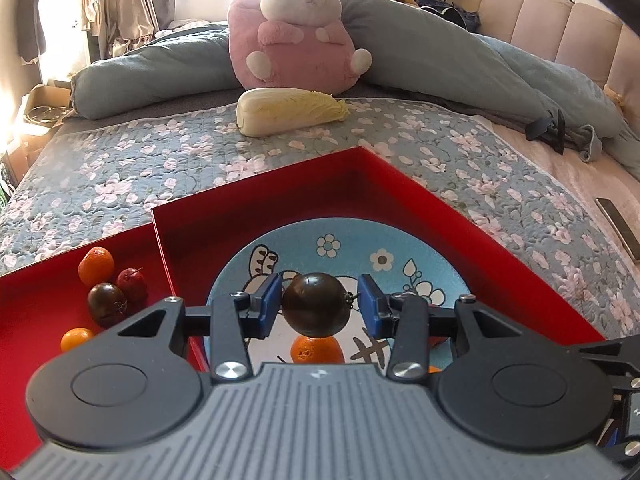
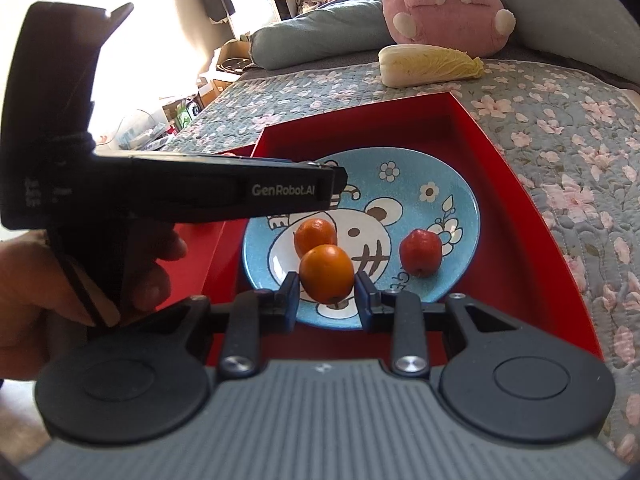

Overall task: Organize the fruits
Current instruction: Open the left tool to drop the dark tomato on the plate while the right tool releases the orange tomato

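Note:
My left gripper [image 1: 316, 304] holds a dark brown round fruit [image 1: 315, 305] above the blue cartoon plate [image 1: 424, 268], which sits in a red box [image 1: 400, 184]. An orange fruit [image 1: 316, 350] lies on the plate below it. In the left red tray [image 1: 24, 304] lie two orange fruits [image 1: 96, 265], a red fruit [image 1: 131, 283] and a dark fruit [image 1: 107, 299]. My right gripper [image 2: 326, 294] is shut on an orange fruit [image 2: 326, 272] above the plate [image 2: 404, 176]. Another orange fruit [image 2: 314, 234] and a red fruit [image 2: 420, 252] lie on the plate.
The boxes rest on a floral quilt [image 1: 160, 168]. A napa cabbage [image 1: 288, 110] and a pink plush rabbit [image 1: 296, 28] lie behind. The left gripper's body [image 2: 172, 188] crosses the right wrist view. A phone [image 1: 618, 226] lies at right.

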Tool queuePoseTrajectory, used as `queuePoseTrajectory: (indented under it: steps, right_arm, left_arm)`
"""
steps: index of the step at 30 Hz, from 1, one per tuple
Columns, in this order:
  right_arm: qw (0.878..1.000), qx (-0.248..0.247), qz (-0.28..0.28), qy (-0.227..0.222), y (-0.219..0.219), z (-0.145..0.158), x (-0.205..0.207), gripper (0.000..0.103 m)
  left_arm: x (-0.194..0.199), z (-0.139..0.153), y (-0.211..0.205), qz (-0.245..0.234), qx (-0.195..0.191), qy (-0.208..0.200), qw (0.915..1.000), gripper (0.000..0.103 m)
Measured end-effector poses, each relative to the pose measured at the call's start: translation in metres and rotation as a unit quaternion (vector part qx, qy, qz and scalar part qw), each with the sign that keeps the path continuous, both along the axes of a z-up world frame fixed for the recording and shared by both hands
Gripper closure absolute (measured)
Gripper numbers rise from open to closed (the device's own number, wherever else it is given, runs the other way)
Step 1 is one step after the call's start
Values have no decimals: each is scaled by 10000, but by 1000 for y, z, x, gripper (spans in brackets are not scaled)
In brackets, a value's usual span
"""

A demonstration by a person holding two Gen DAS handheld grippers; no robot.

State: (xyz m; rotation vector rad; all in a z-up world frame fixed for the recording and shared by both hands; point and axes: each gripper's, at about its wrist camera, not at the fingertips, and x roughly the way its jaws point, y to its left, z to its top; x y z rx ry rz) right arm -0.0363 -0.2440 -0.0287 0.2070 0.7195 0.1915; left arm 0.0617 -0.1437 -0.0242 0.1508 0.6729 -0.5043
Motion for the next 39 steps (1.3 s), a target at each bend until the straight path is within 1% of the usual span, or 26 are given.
queuePoseTrajectory:
  steps: [3, 6, 10, 11, 12, 18, 28, 39]
  right_arm:
    - [10000, -16, 40, 31, 3, -2, 3, 70]
    - [10000, -14, 78, 45, 7, -4, 5, 70]
    - [9999, -25, 91, 66, 8, -5, 7, 70]
    - [9999, -27, 88, 71, 8, -6, 7, 70]
    - [9999, -29, 85, 76, 8, -5, 7, 70]
    - [9999, -47, 59, 80, 8, -5, 9, 70]
    - [9996, -248, -150, 70, -2, -2, 24, 70]
    - [9978, -543, -269, 263, -5, -7, 53, 69]
  left_arm:
    - [0, -2, 0, -55, 53, -62, 10000, 55]
    - [-1, -3, -1, -141, 3, -64, 9999, 54]
    - [-3, -5, -4, -231, 61, -47, 9997, 52]
    - [-4, -5, -3, -237, 52, -57, 9997, 49]
    - [-4, -4, -3, -241, 32, -73, 9997, 48]
    - [-12, 4, 2, -283, -129, -161, 9994, 47]
    - [-23, 21, 25, -13, -358, -329, 9988, 37]
    - [-26, 27, 44, 192, -366, -340, 9986, 37]
